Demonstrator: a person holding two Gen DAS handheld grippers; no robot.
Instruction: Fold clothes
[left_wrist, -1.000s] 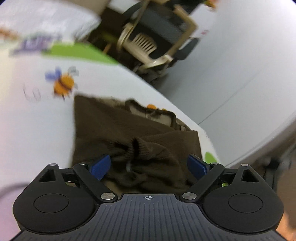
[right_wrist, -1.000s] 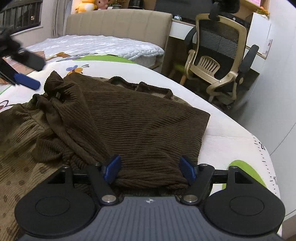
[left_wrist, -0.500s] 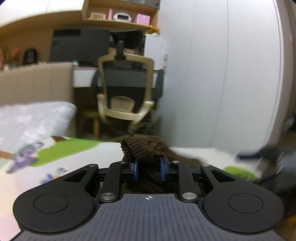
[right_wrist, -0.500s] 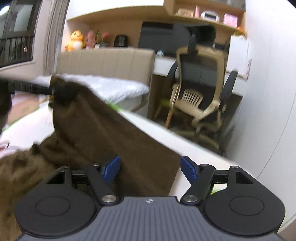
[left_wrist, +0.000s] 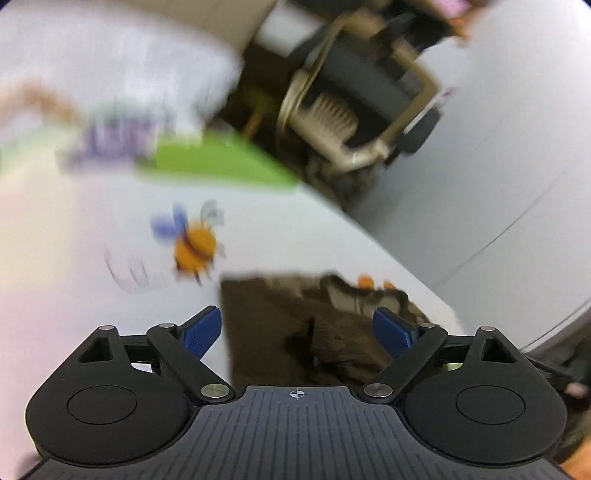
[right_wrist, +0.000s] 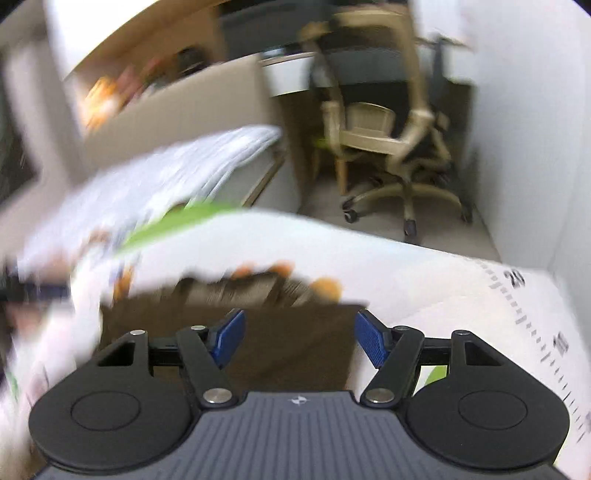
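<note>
The brown ribbed garment (left_wrist: 280, 325) lies on the printed play mat (left_wrist: 92, 295), toward its chair-side edge. It looks soft, limp and light; hems or corners should grip best. The left gripper (left_wrist: 297, 330) is opening wide, holding nothing; the right gripper (right_wrist: 299, 338) is narrowing above cloth, not pinching.

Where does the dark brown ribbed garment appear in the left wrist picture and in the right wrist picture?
Left wrist: the dark brown ribbed garment lies low in the centre, on the white printed mat.
Right wrist: the garment is low in the centre, blurred.
Shared landmark: the beige office chair, top right in both.
</note>
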